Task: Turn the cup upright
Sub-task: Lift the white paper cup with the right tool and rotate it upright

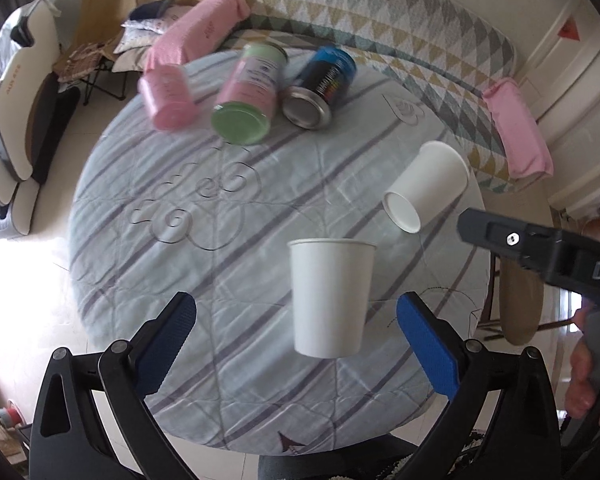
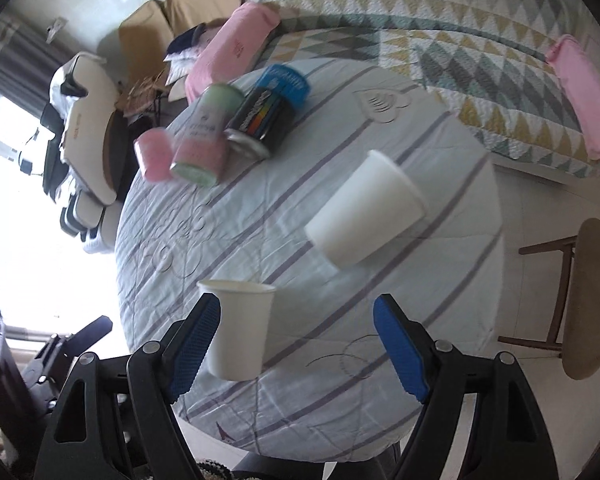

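Two white paper cups sit on a round table with a striped cloth (image 1: 228, 264). One cup (image 1: 332, 296) stands upright, mouth up, between and just beyond my open left gripper (image 1: 296, 344); it also shows in the right wrist view (image 2: 240, 328), beside the left fingertip of my right gripper. The other cup (image 1: 428, 184) lies tipped on its side, further right; in the right wrist view (image 2: 364, 212) it lies beyond my open, empty right gripper (image 2: 300, 352). The right gripper's body (image 1: 540, 256) shows at the right of the left wrist view.
A pink cup (image 1: 168, 96), a pink-and-green canister (image 1: 248, 96) and a blue-black can (image 1: 320, 88) stand at the table's far side. A patterned sofa (image 1: 400, 40) with pink cushions lies behind. A wooden stool (image 2: 588, 296) stands right of the table.
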`<state>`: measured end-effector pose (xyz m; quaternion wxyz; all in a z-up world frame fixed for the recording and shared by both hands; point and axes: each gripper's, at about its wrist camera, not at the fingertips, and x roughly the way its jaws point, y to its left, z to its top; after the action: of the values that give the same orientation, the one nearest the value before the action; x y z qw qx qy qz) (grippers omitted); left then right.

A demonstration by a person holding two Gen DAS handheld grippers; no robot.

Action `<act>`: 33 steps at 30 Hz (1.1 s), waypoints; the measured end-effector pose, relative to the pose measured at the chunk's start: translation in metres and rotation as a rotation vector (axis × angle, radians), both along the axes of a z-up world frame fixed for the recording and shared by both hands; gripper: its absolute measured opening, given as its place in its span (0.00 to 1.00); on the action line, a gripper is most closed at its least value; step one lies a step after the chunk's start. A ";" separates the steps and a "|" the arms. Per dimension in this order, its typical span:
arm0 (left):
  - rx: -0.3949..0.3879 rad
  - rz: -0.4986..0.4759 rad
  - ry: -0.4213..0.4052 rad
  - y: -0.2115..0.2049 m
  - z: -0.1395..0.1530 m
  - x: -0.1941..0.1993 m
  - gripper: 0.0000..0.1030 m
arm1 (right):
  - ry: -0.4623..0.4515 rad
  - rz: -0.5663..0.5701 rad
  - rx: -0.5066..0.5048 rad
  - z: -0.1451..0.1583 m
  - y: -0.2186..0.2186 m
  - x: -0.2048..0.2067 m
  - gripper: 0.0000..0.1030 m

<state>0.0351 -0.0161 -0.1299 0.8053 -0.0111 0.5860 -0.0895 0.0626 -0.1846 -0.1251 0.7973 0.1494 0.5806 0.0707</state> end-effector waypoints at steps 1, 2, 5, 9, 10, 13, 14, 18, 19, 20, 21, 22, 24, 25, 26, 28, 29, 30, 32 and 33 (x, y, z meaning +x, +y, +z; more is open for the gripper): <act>-0.006 -0.011 0.012 -0.004 -0.005 0.003 0.99 | -0.002 -0.019 -0.001 0.000 -0.006 -0.001 0.78; -0.008 -0.020 0.032 -0.009 -0.011 0.005 0.99 | -0.002 -0.028 0.000 -0.001 -0.007 0.000 0.78; -0.015 -0.036 0.089 -0.018 -0.030 0.010 0.99 | 0.017 -0.083 0.014 -0.006 -0.022 -0.005 0.78; -0.015 -0.030 0.124 -0.022 -0.049 0.016 0.96 | 0.039 -0.106 0.011 -0.016 -0.029 -0.007 0.78; -0.009 -0.022 0.129 -0.023 -0.051 0.017 0.87 | 0.056 -0.109 0.006 -0.021 -0.033 -0.007 0.78; -0.034 -0.009 0.169 -0.022 -0.063 0.020 0.59 | 0.089 -0.124 0.017 -0.034 -0.039 -0.010 0.78; -0.051 -0.002 0.171 -0.021 -0.065 0.020 0.59 | 0.096 -0.129 0.020 -0.039 -0.040 -0.010 0.78; -0.063 -0.010 0.135 -0.017 -0.056 0.018 0.58 | 0.133 -0.129 0.042 -0.059 -0.044 -0.010 0.78; -0.075 -0.015 0.125 -0.016 -0.052 0.017 0.58 | 0.134 -0.126 0.057 -0.063 -0.043 -0.008 0.78; -0.083 -0.018 0.114 -0.014 -0.048 0.016 0.58 | 0.138 -0.117 0.071 -0.067 -0.042 -0.006 0.78; -0.089 -0.024 0.099 -0.014 -0.042 0.014 0.58 | 0.144 -0.111 0.077 -0.070 -0.040 -0.005 0.78; -0.091 -0.030 0.087 -0.013 -0.037 0.014 0.58 | 0.147 -0.110 0.092 -0.074 -0.038 -0.004 0.78; -0.097 -0.043 0.057 -0.013 -0.025 0.011 0.58 | 0.138 -0.104 0.120 -0.077 -0.034 -0.001 0.62; -0.105 -0.049 0.046 -0.012 -0.020 0.010 0.58 | 0.138 -0.095 0.129 -0.079 -0.031 -0.001 0.58; -0.117 -0.058 0.033 -0.013 -0.015 0.011 0.58 | 0.138 -0.085 0.144 -0.080 -0.028 0.000 0.50; -0.142 -0.079 0.002 -0.012 -0.002 0.007 0.58 | 0.126 -0.077 0.173 -0.079 -0.022 0.001 0.44; -0.152 -0.091 -0.015 -0.012 0.004 0.004 0.58 | 0.115 -0.072 0.185 -0.078 -0.020 0.000 0.37; -0.161 -0.106 -0.026 -0.013 0.008 0.002 0.58 | 0.096 -0.057 0.200 -0.075 -0.016 0.001 0.31; -0.174 -0.132 -0.038 -0.016 0.013 0.000 0.58 | 0.072 -0.031 0.239 -0.072 -0.009 0.004 0.26; -0.179 -0.141 -0.042 -0.018 0.015 0.000 0.58 | 0.062 -0.024 0.266 -0.071 -0.008 0.006 0.23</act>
<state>0.0355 -0.0340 -0.1152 0.8049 -0.0396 0.5580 -0.1981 0.0684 -0.1922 -0.1963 0.7530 0.2628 0.5884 0.1332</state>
